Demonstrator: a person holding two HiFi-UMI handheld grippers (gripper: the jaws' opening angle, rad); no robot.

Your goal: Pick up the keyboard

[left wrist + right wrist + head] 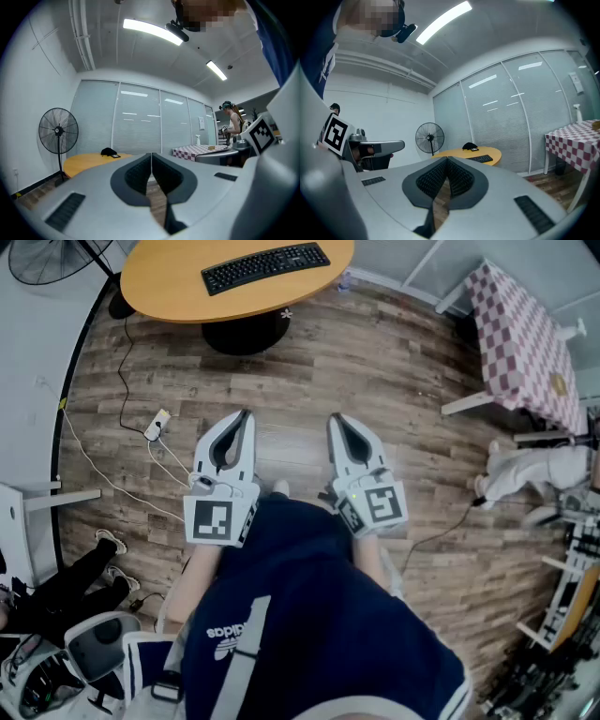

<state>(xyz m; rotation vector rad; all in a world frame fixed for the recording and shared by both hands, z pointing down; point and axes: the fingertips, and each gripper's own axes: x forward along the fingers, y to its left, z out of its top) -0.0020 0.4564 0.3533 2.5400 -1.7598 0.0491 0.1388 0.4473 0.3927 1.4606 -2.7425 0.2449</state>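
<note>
The approach was judged to be the step in hand. The flat black keyboard lay untouched on the round orange-topped table, well apart from both grippers. The left gripper and the right gripper were held level over the wood-plank floor, jaws pressed together on nothing. Next, the table would need to be neared and the jaws parted.

Keyboard laid on round table well ahead of left gripper and right gripper, fan stood left of that table, cloth-covered table set ahead-right of right gripper
</note>
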